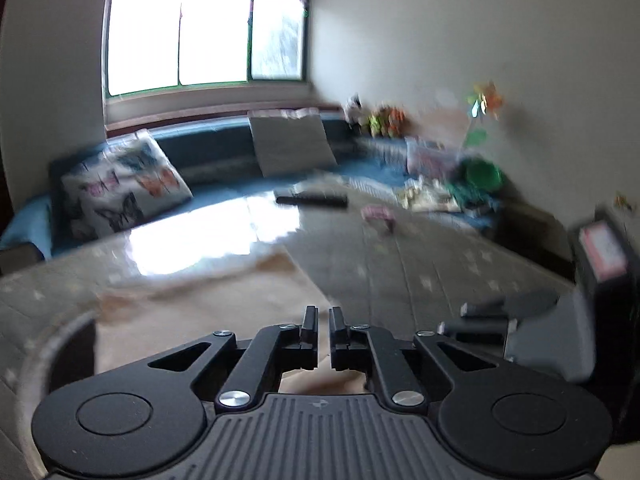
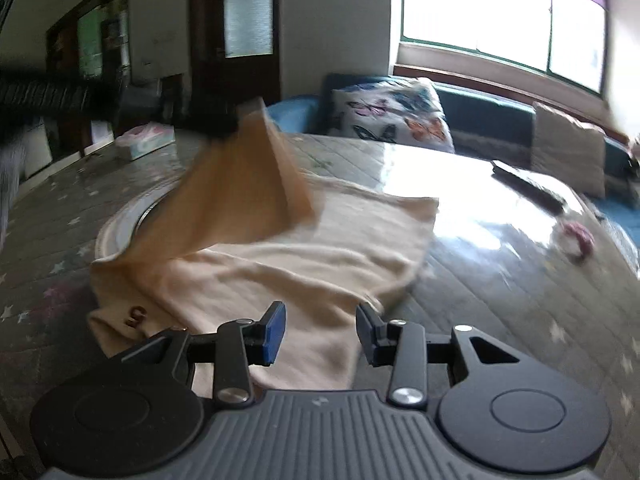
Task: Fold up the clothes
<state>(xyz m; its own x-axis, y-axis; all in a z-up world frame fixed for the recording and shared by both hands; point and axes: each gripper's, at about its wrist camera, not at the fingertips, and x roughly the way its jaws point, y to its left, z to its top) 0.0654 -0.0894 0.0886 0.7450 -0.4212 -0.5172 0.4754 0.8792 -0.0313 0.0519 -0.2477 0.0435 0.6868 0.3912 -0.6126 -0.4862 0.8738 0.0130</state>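
Observation:
A cream garment lies spread on the quilted table, with a brown "5" mark near its front left. One corner of it is lifted high at the far left, where my left gripper, a dark blur, holds it. In the left wrist view the left gripper has its jaws nearly together with cloth under and behind them. My right gripper is open, its blue pads just above the garment's near edge.
A black remote and a small pink item lie on the table's right side. A tissue box stands far left. A round tray rim shows under the garment. A blue sofa with cushions lies behind.

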